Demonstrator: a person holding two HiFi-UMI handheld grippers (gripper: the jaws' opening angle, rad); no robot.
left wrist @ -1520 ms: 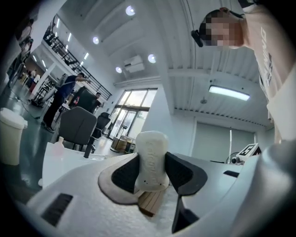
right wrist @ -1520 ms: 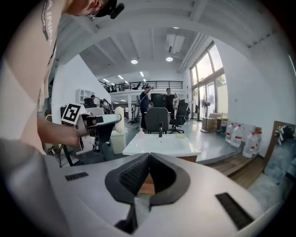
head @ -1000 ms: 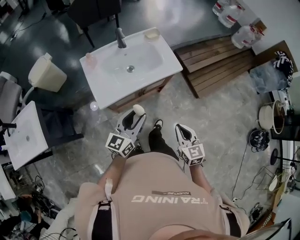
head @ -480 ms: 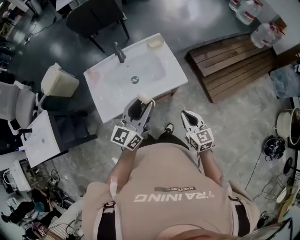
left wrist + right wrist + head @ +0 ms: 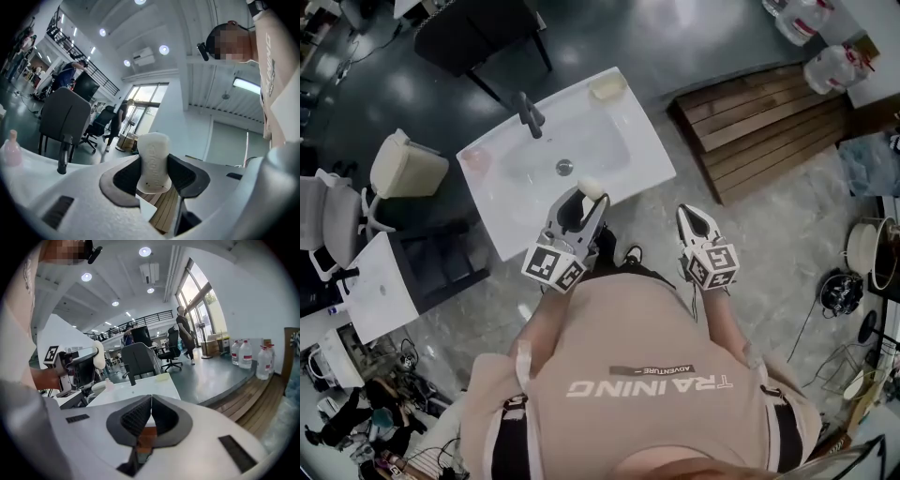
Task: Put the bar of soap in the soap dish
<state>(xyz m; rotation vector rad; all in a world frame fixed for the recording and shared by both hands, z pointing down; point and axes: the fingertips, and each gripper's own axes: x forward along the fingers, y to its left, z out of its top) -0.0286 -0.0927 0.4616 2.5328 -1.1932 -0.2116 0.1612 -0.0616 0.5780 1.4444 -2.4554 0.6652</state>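
My left gripper is shut on a white bar of soap, which stands on end between the jaws. It hovers over the near edge of the white washbasin. The cream soap dish sits on the basin's far right corner and also shows small in the right gripper view. My right gripper is shut with nothing in it and hangs over the floor to the right of the basin.
A dark tap stands at the basin's back edge, and a pink bottle at its left. A wooden platform lies to the right. A cream bin and a second basin are on the left.
The person has stepped closer to the basin. My left gripper with the soap has moved forward over the basin's near edge. The right gripper stayed shut beside it.
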